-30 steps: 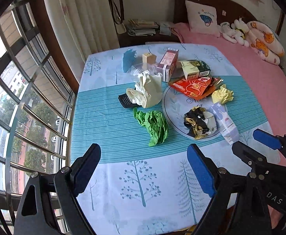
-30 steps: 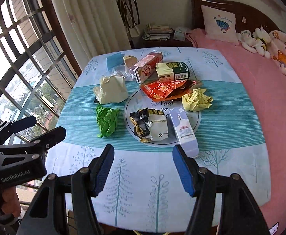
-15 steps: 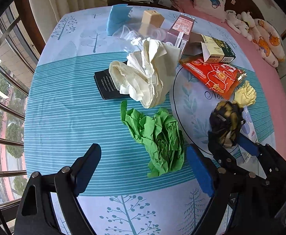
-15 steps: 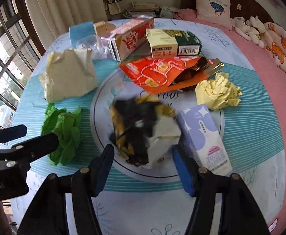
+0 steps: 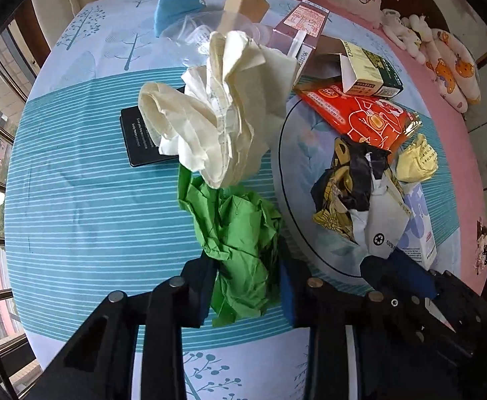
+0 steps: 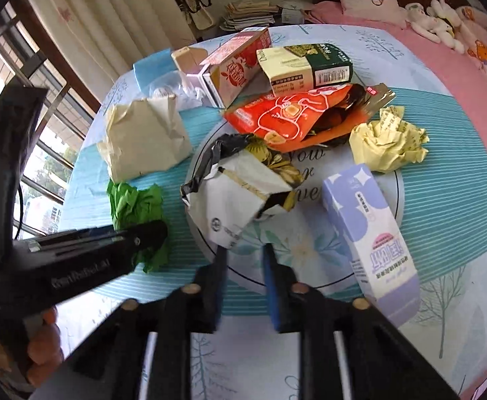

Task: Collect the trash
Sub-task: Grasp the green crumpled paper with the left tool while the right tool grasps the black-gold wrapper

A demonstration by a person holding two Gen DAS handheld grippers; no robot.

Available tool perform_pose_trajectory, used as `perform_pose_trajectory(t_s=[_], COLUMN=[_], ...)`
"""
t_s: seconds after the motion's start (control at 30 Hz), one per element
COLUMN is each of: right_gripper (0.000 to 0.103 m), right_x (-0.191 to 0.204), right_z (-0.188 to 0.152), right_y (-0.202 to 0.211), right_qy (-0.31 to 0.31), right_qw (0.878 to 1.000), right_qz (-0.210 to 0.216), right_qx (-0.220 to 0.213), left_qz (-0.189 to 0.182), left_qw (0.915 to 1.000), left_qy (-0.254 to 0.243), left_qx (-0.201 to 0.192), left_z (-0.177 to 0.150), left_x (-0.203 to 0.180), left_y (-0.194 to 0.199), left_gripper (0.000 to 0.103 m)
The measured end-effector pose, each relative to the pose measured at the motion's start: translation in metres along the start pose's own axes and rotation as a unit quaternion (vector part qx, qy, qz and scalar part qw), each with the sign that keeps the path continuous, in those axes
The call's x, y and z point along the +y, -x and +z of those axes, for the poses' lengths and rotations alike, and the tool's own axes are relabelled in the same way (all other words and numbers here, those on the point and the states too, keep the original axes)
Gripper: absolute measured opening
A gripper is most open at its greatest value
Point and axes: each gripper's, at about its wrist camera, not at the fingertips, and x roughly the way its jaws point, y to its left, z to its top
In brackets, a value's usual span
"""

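Trash lies on a table with a blue patterned cloth. My left gripper [image 5: 246, 276] is shut on the crumpled green paper [image 5: 240, 240], which also shows in the right wrist view [image 6: 136, 206]. My right gripper [image 6: 243, 260] is shut on the lower edge of the crumpled black, gold and white wrapper [image 6: 240, 193], which also shows in the left wrist view [image 5: 356, 196]. The wrapper lies on the round plate [image 6: 310, 233]. A crumpled cream paper [image 5: 223, 113] lies just beyond the green paper.
On or around the plate are an orange snack bag [image 6: 290, 116], a yellow paper ball [image 6: 386, 143], a lilac carton [image 6: 370, 233], a green-and-cream box [image 6: 306, 66] and a pink carton [image 6: 236, 66]. A black card [image 5: 140, 140] lies under the cream paper. A pink bed [image 6: 443, 33] is on the right.
Both grippers have moved forward and down to the table and closed. The left one has closed on the green paper, the right one on the black-and-gold wrapper.
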Motion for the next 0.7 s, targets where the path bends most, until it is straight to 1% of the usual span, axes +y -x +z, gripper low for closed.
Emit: perform_pose_trajectory(t_s=[0.03, 0.07, 0.17, 0.27, 0.33, 0.4, 0.53, 0.67, 0.7], right_gripper=[0.056, 0.066, 0.067, 0.071, 0.072, 0.072, 0.072, 0.072, 0.069], right_x=[0.000, 0.000, 0.000, 0.004, 0.006, 0.009, 0.014, 0.014, 0.015], right_z=[0.002, 0.004, 0.007, 0.016, 0.025, 0.032, 0.045, 0.050, 0.050], right_y=[0.003, 0.004, 0.014, 0.012, 0.003, -0.006, -0.026, -0.038, -0.039], right_qy=[-0.006, -0.010, -0.024, -0.038, -0.040, -0.043, -0.039, -0.038, -0.034], right_qw=[1.000, 1.000, 0.999, 0.999, 0.999, 0.999, 0.999, 0.998, 0.998], right_qz=[0.005, 0.011, 0.032, 0.035, 0.018, 0.000, -0.038, -0.055, -0.059], right_qx=[0.000, -0.001, -0.012, -0.012, -0.009, -0.007, 0.000, 0.014, 0.015], left_qz=[0.001, 0.005, 0.010, 0.016, 0.018, 0.022, 0.038, 0.054, 0.057], left_qw=[1.0000, 1.0000, 0.9997, 0.9992, 0.9989, 0.9985, 0.9971, 0.9954, 0.9950], left_qy=[-0.001, -0.002, -0.004, -0.003, -0.001, 0.000, -0.007, -0.015, -0.017], left_qx=[-0.003, -0.008, -0.021, -0.036, -0.044, -0.051, -0.066, -0.077, -0.080], left_z=[0.000, -0.002, -0.005, -0.010, -0.013, -0.008, -0.008, -0.015, -0.018], left_x=[-0.001, 0.000, 0.006, 0.010, 0.014, 0.017, 0.019, 0.020, 0.023], left_y=[0.001, 0.004, 0.016, 0.027, 0.035, 0.040, 0.047, 0.054, 0.058], left_gripper=[0.028, 0.028, 0.027, 0.027, 0.027, 0.027, 0.027, 0.027, 0.027])
